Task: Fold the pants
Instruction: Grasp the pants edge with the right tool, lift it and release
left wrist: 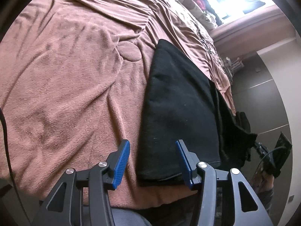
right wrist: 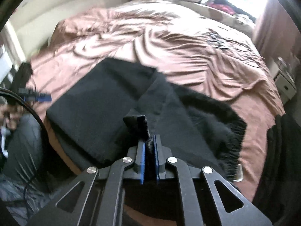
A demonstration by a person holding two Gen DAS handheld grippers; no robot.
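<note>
Black pants lie folded on a pinkish-brown blanket that covers the bed. My left gripper is open above the near left corner of the pants. Its blue pads stand apart, clear of the cloth. In the right wrist view the pants spread across the near part of the blanket. My right gripper is shut on a raised fold of the black cloth, and a ribbed edge sticks up between the pads. At the left of that view, blurred, is the blue tip of the left gripper.
A pile of clothes lies at the far side of the bed under a bright window. A white bedside cabinet stands at the right. A black cable hangs at the left. The person's leg in grey is by the near edge of the bed.
</note>
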